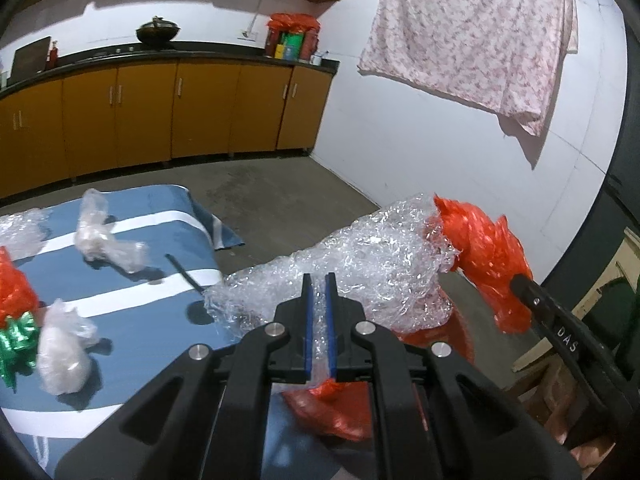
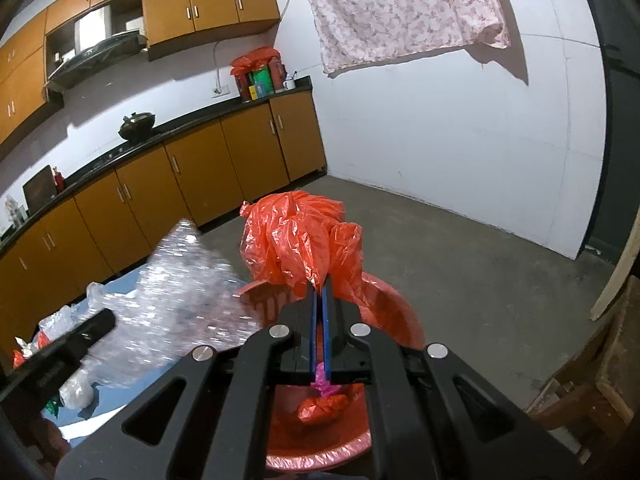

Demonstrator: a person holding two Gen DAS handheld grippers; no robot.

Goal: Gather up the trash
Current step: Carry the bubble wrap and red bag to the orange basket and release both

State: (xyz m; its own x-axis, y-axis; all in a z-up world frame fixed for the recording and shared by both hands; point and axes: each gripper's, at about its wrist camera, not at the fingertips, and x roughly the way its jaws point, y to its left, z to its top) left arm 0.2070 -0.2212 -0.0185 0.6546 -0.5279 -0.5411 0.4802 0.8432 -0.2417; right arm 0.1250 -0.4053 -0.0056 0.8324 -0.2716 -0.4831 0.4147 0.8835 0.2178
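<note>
My left gripper [image 1: 320,280] is shut on a big sheet of crinkled clear plastic wrap [image 1: 360,256], which hangs past the table's edge. In the right wrist view the same wrap [image 2: 180,292] is blurred, with the left gripper [image 2: 100,326] beside it. My right gripper [image 2: 320,286] is shut on a crumpled orange plastic bag [image 2: 300,240], held above a red basin [image 2: 404,320]. The orange bag [image 1: 484,248] touches the wrap's right end, with the right gripper [image 1: 520,282] behind it. A wadded orange bag [image 2: 320,408] and a pink scrap lie in the basin.
A table with a blue and white striped cloth [image 1: 152,208] carries clear plastic wads [image 1: 100,232] [image 1: 64,348], a green bow [image 1: 16,340] and an orange scrap [image 1: 12,288]. Orange cabinets [image 1: 160,112] line the far wall. Wooden furniture [image 2: 592,380] stands at the right.
</note>
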